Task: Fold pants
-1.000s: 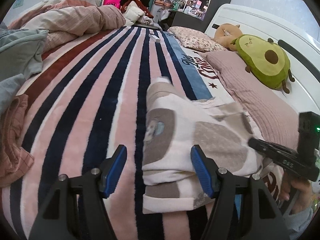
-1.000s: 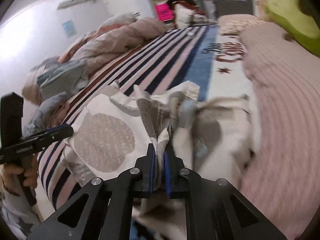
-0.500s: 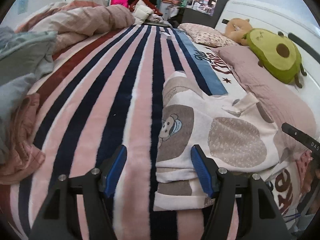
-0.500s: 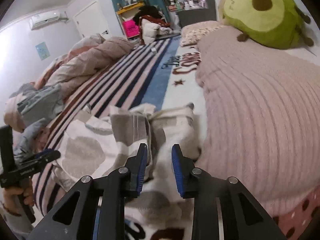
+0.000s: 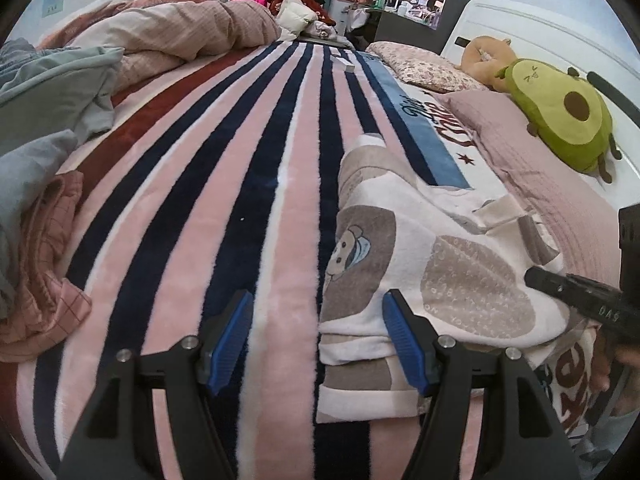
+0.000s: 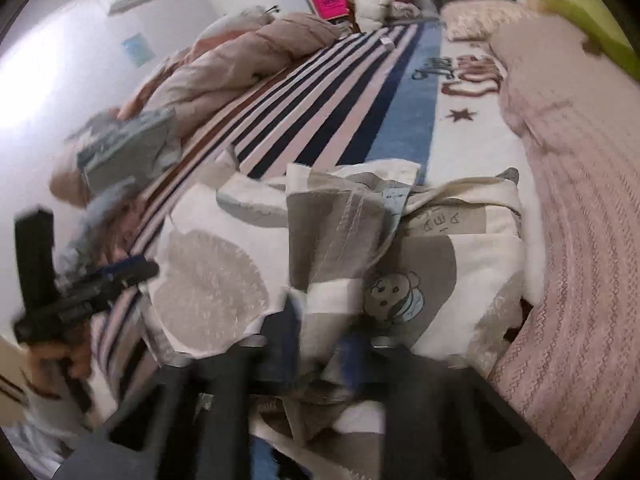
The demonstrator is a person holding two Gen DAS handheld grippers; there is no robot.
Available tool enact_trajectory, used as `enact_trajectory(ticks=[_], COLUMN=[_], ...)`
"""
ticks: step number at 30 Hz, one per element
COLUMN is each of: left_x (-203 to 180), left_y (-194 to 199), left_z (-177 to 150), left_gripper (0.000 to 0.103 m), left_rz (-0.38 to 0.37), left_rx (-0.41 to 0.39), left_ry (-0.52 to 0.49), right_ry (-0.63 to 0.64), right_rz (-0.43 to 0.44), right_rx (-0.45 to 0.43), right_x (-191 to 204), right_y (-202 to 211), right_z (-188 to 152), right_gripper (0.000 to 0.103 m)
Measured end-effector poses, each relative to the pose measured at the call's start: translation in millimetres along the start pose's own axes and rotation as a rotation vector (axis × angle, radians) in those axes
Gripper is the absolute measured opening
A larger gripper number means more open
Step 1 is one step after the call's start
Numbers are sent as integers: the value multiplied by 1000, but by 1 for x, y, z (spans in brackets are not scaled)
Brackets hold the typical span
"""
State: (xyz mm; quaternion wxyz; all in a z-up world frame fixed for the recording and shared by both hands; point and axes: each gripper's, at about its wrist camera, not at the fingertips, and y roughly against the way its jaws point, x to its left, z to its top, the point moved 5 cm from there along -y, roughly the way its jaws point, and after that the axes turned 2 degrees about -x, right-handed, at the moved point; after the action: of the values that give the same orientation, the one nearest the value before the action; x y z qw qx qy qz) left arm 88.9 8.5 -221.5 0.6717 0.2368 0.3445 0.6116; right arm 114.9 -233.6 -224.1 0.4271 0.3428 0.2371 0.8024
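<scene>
The pants are cream fleece with beige circles and a bear print, lying folded on the striped blanket. My left gripper is open just above the blanket. The pants' left edge lies between its blue fingers, and the pads do not touch it. In the blurred right wrist view, my right gripper is low over the pants. Its jaws are closing, with a raised fold of fabric between the pads. The right gripper also shows at the pants' right side, and the left gripper shows at the left edge.
A heap of quilt and loose clothes lines the left of the bed. A pink pillow, an avocado plush and the white headboard lie to the right. A small white box sits far up the blanket.
The right gripper let go of the fold, opened and pulled back. It has since moved in over the pants and closed on a fold again. The left gripper stayed open and hardly moved.
</scene>
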Motion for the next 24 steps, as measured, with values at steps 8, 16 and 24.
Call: enact_trajectory(ticks=[8, 16, 24], left_x=[-19, -29, -24], left_y=[11, 4, 14], left_z=[5, -2, 11], left_gripper=[63, 67, 68], left_rz=[-74, -53, -119], left_rx=[-27, 11, -23], left_ry=[-38, -73, -18], right_ry=[-48, -65, -68], right_rz=[-62, -247, -251], right_rx=[-147, -68, -140], right_x=[-10, -42, -46], right_y=[58, 40, 67], right_z=[7, -10, 9], right_gripper=[7, 33, 41])
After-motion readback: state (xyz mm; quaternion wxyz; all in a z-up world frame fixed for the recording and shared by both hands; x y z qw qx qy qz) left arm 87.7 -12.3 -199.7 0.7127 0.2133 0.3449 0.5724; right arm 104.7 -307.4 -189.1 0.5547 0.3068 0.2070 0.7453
